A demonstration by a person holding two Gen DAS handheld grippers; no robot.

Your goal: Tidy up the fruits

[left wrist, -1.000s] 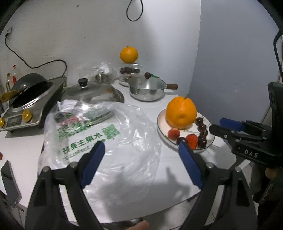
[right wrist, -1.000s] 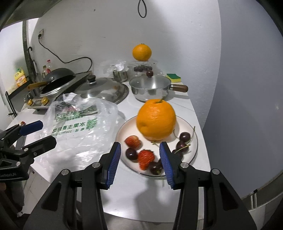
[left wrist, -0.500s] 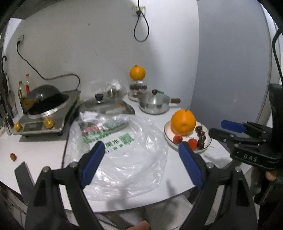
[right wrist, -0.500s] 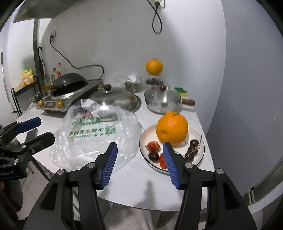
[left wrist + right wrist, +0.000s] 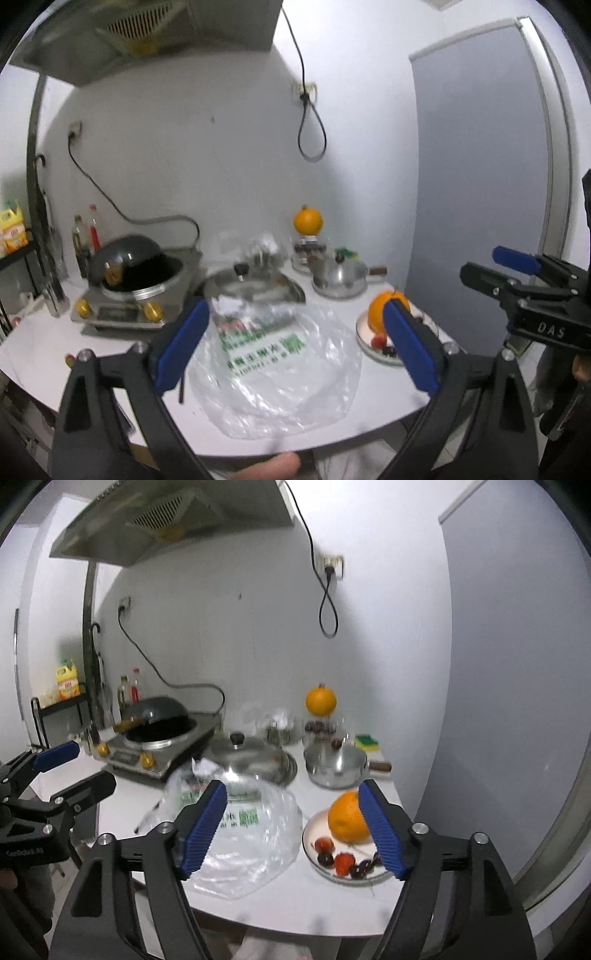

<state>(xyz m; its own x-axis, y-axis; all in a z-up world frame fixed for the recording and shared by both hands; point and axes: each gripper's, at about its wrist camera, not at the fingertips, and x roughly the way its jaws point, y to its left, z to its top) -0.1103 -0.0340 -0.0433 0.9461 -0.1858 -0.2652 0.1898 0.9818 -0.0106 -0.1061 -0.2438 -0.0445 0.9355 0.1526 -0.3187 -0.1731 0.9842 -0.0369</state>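
Note:
A white plate (image 5: 311,833) at the table's right holds a big orange (image 5: 345,819), strawberries (image 5: 344,862) and dark cherries (image 5: 360,868). Left of it lies a clear plastic bag (image 5: 280,365) with green print. A second orange (image 5: 307,220) stands on a glass container at the back wall. My left gripper (image 5: 295,345) hangs well back from the table, its jaws opening, nothing between them. My right gripper (image 5: 293,827) is also held back above the table edge, its jaws opening and empty. In the left wrist view the plate (image 5: 364,334) is partly hidden by a finger.
A wok (image 5: 157,716) sits on an induction cooker (image 5: 162,755) at the left. A steel lid (image 5: 251,757) and a saucepan (image 5: 336,766) stand behind the bag. Oil bottles and a rack stand at far left. A range hood (image 5: 177,520) hangs overhead.
Both grippers have pulled back and risen away from the table, so everything looks smaller. The right gripper's jaws have spread much wider; the left's have widened slightly.

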